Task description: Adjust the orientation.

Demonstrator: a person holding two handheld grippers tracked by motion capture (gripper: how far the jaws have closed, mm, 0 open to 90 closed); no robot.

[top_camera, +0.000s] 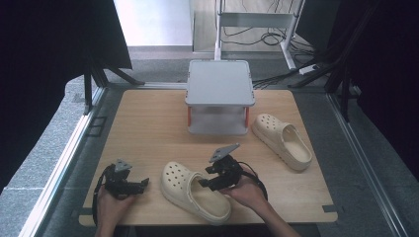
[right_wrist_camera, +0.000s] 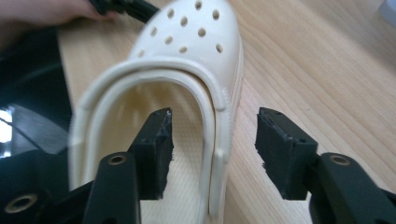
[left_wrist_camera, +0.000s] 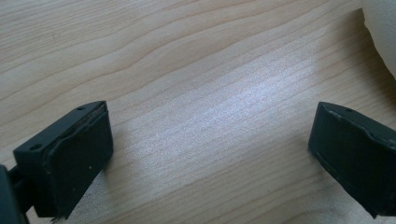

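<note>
A cream clog [top_camera: 180, 183] lies at the table's front middle, toe toward the left. My right gripper [top_camera: 208, 177] is at the clog's opening. In the right gripper view its jaws [right_wrist_camera: 212, 135] straddle the clog's [right_wrist_camera: 191, 32] side wall, one inside the shoe and one outside, with a gap on both sides, so it is open. My left gripper [top_camera: 142, 184] rests low at the front left, pointing toward the clog's toe. Its jaws [left_wrist_camera: 210, 126] stand wide open over bare wood, and an edge of the clog [left_wrist_camera: 380, 32] shows at the upper right.
A second cream clog [top_camera: 284, 140] lies at the right, toe toward the back. A grey two-level stand [top_camera: 220, 81] sits at the back middle of the wooden table [top_camera: 148, 128]. Dark curtains and frame legs flank the table.
</note>
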